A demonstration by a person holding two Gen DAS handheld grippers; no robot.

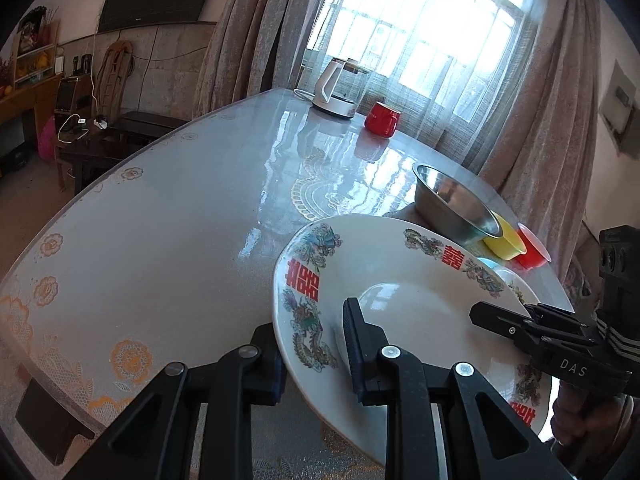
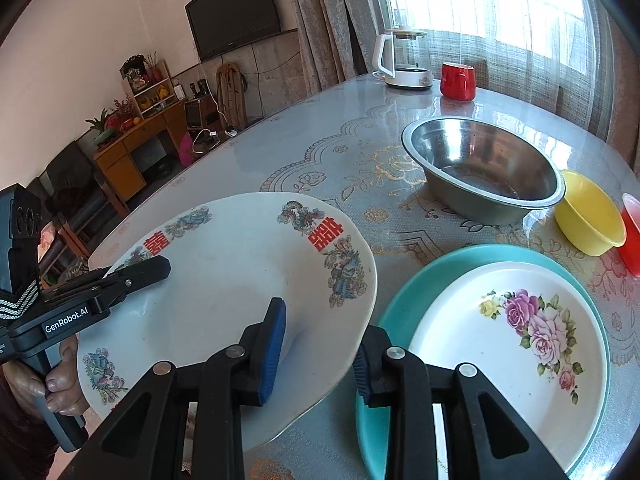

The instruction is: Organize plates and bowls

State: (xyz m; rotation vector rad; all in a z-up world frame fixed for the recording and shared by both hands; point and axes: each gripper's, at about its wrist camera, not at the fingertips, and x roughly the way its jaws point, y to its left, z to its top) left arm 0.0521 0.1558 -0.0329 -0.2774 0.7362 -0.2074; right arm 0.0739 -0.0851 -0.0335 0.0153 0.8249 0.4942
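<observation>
A white plate (image 1: 400, 280) with dragons and red characters is held tilted above the table by both grippers. My left gripper (image 1: 316, 356) is shut on its left rim, one finger under and one on top. My right gripper (image 2: 320, 360) is shut on the same plate (image 2: 224, 264) at the opposite rim. Each view shows a finger of the other gripper lying on the plate's face: the right one's finger (image 1: 492, 316) and the left one's finger (image 2: 148, 270). A rose-patterned white plate (image 2: 500, 340) lies in a teal plate (image 2: 400, 304) on the table to the right.
A steel bowl (image 2: 480, 160), a yellow bowl (image 2: 588, 212) and a red bowl (image 2: 632, 236) stand behind the teal plate. At the far end of the glass-covered table (image 2: 320, 152) are a white kettle (image 2: 404, 60) and a red mug (image 2: 458, 80). A person's hand holds the left gripper's handle.
</observation>
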